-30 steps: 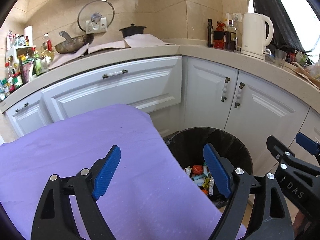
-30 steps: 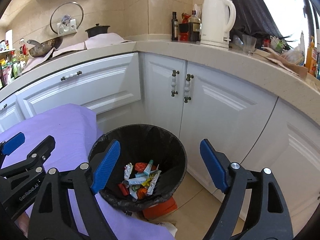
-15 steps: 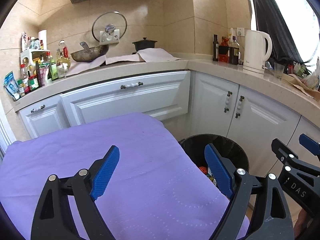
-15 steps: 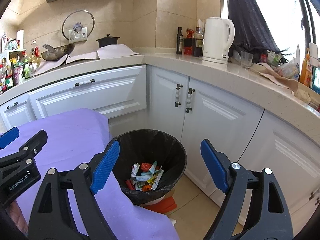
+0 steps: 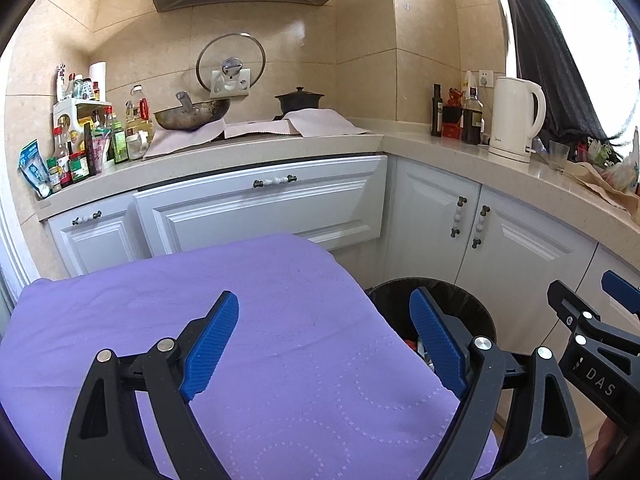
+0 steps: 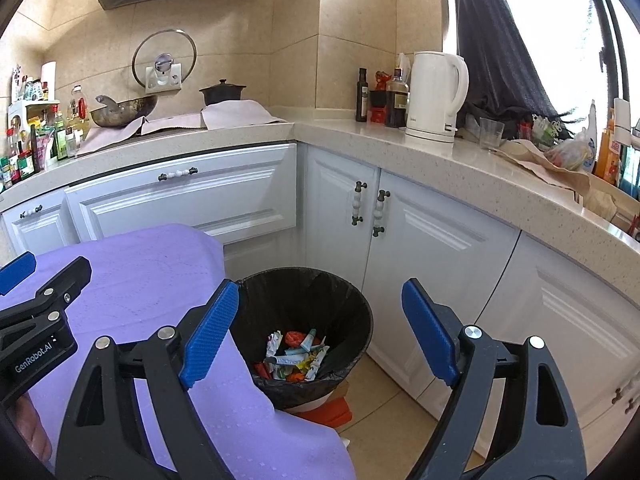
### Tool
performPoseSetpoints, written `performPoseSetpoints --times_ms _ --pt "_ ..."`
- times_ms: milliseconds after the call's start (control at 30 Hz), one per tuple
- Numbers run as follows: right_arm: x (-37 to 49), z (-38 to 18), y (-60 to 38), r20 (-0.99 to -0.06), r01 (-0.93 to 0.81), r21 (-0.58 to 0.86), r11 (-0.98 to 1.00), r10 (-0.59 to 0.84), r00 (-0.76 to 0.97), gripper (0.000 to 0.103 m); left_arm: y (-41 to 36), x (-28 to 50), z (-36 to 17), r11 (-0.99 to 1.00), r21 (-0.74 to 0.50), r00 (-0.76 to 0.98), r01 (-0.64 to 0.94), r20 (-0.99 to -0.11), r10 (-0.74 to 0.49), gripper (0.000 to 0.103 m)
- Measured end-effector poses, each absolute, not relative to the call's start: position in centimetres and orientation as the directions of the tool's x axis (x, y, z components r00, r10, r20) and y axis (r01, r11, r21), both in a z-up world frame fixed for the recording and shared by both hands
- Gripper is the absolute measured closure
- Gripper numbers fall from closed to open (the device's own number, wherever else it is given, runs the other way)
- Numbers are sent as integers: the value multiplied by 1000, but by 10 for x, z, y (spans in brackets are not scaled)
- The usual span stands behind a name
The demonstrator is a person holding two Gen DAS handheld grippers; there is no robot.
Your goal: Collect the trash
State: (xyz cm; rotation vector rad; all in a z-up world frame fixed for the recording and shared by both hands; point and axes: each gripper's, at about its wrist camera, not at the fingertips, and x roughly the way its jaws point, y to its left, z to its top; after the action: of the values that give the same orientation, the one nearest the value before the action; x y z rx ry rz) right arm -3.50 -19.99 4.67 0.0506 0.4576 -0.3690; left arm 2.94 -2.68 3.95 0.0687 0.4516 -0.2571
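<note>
A black-lined trash bin (image 6: 344,300) stands on the floor by the corner cabinets, holding several crumpled wrappers (image 6: 298,356). Its rim also shows in the left wrist view (image 5: 472,304). My left gripper (image 5: 324,344) is open and empty, above a table with a purple cloth (image 5: 280,320). My right gripper (image 6: 320,332) is open and empty, held above and in front of the bin. No loose trash shows on the cloth. Each gripper appears at the edge of the other's view.
White cabinets (image 6: 420,232) and a stone counter (image 6: 400,140) wrap around the corner. A white kettle (image 6: 436,96), bottles, a wok (image 5: 188,114) and a black pot stand on it. An orange object (image 6: 328,406) lies under the bin on the tiled floor.
Both grippers have pulled back and tilted upward from the bin; more of the wall and hood shows and the bin sits lower. Both stay open and empty.
</note>
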Motion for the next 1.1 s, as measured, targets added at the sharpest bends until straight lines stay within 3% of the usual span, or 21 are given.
performPoseSetpoints --times_ms 1100 --pt "-36 47 -199 -441 361 -35 932 -338 831 21 -23 29 40 967 4 869 253 -440 -225 18"
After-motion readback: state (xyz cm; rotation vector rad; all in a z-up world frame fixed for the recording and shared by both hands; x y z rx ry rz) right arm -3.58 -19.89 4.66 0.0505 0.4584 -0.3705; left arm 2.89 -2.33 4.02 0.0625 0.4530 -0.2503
